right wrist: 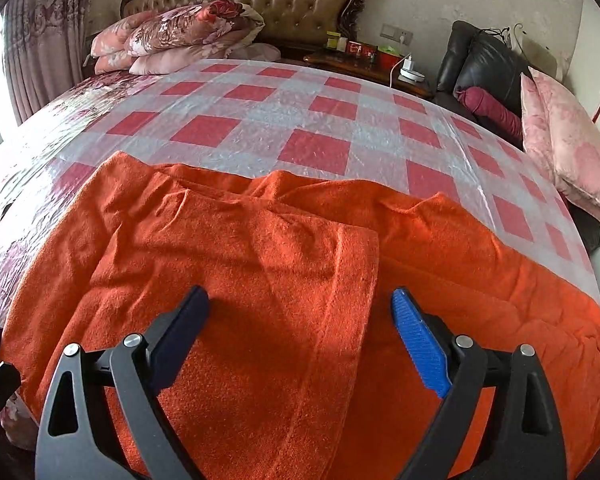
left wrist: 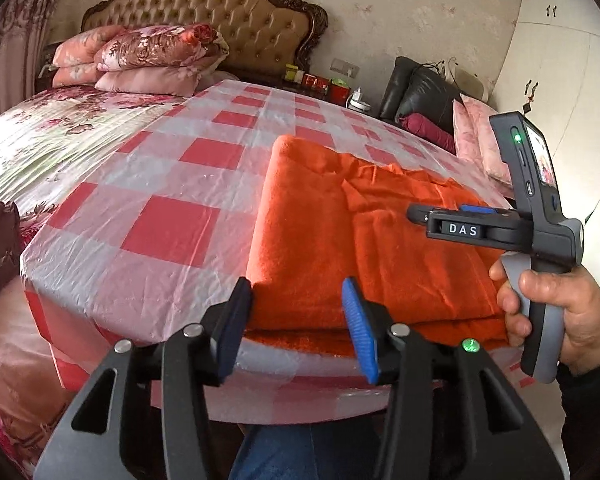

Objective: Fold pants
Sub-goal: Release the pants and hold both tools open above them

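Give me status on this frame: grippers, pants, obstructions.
Left gripper open at the near-left edge of the orange pants. Right gripper open above them, nothing held. Pants partly folded on checkered cover. Nothing in the way.

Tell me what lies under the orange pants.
The orange pants lie on a checked plastic sheet spread over the bed. The sheet beneath them is covered, so anything else there cannot be seen.

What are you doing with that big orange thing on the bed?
A person is folding orange pants on a bed covered with a red-and-white checked plastic sheet, using a handheld gripper in each hand. The pants already lie partly folded, one layer over another. Both the left gripper and the right gripper are open right now, at the near edge of the cloth, holding nothing.
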The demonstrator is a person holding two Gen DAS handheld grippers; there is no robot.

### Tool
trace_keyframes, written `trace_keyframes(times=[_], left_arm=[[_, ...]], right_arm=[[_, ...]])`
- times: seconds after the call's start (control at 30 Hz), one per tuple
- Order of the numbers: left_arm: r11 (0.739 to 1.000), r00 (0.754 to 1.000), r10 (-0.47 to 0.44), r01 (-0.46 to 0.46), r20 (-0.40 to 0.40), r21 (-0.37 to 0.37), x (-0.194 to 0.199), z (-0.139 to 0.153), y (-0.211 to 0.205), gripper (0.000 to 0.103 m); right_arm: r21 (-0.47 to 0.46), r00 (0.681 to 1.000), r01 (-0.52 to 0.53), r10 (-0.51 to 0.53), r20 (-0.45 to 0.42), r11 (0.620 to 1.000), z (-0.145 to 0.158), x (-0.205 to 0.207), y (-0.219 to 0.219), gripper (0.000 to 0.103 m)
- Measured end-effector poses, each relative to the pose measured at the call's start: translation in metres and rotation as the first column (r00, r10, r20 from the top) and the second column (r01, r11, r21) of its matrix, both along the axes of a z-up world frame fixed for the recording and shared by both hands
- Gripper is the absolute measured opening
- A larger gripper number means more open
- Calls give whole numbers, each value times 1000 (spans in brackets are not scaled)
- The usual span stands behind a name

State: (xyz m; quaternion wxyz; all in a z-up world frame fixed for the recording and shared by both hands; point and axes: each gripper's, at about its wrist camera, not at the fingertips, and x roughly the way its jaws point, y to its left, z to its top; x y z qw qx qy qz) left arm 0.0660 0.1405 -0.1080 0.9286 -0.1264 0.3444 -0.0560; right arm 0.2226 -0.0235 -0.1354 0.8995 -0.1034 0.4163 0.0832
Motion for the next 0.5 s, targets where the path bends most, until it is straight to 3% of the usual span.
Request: trace_keyframes(times=[0.2,0.37,0.5], left_arm=[[998,1000,-5,4,-22,-65,2,0,8,42],[999,1000,-14,14,-19,-39,1,-1,4,31],[999,1000,-25,25,-8,-34,0,1,1,30]], right_arm=[[7,1000,1,-1,-3,1000,0,-1,-1,88],[-30,1000,2,-2,22,1000,1,-3,4,88],[-39,1000,2,-1,29,999,1,-4,5,88]])
